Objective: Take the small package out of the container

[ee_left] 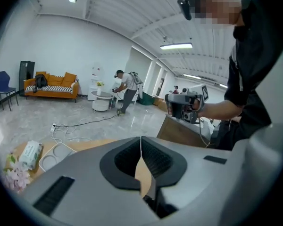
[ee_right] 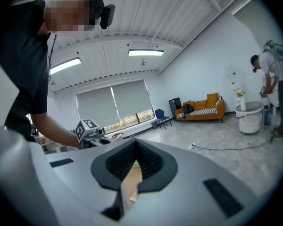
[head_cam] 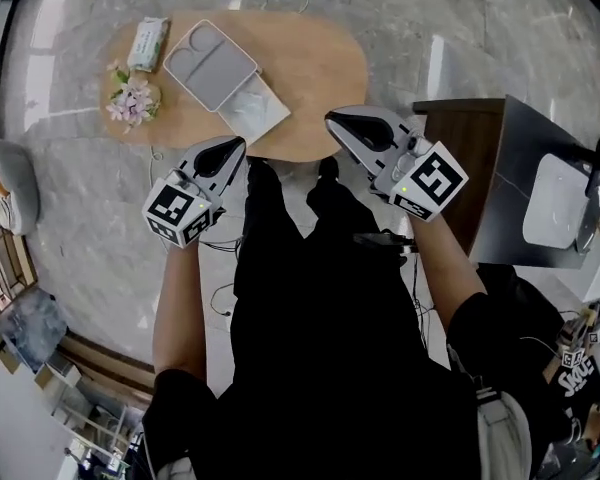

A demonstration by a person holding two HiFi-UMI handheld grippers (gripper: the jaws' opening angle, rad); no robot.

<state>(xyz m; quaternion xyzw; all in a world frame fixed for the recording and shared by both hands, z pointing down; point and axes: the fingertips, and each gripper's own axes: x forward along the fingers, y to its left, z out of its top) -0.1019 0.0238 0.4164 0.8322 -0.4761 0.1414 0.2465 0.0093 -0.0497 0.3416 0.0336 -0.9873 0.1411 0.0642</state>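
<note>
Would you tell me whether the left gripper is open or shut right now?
Shut. In its own view, the left gripper has its jaw tips meeting in a thin seam, with nothing held between them.

The table [head_cam: 320,68] is tan wood; the floor [head_cam: 480,28] is grey-veined marble. At the table's left end are a pale grey container [head_cam: 210,63], a white-and-green package [head_cam: 147,43] and pink-and-white flowers [head_cam: 133,100].

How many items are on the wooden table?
4. Small package at the far-left end, flower bunch just nearer, white container beside them, pale flat square piece at its near-right side. Left tongs and right tongs cover bits of the near edge.
</note>
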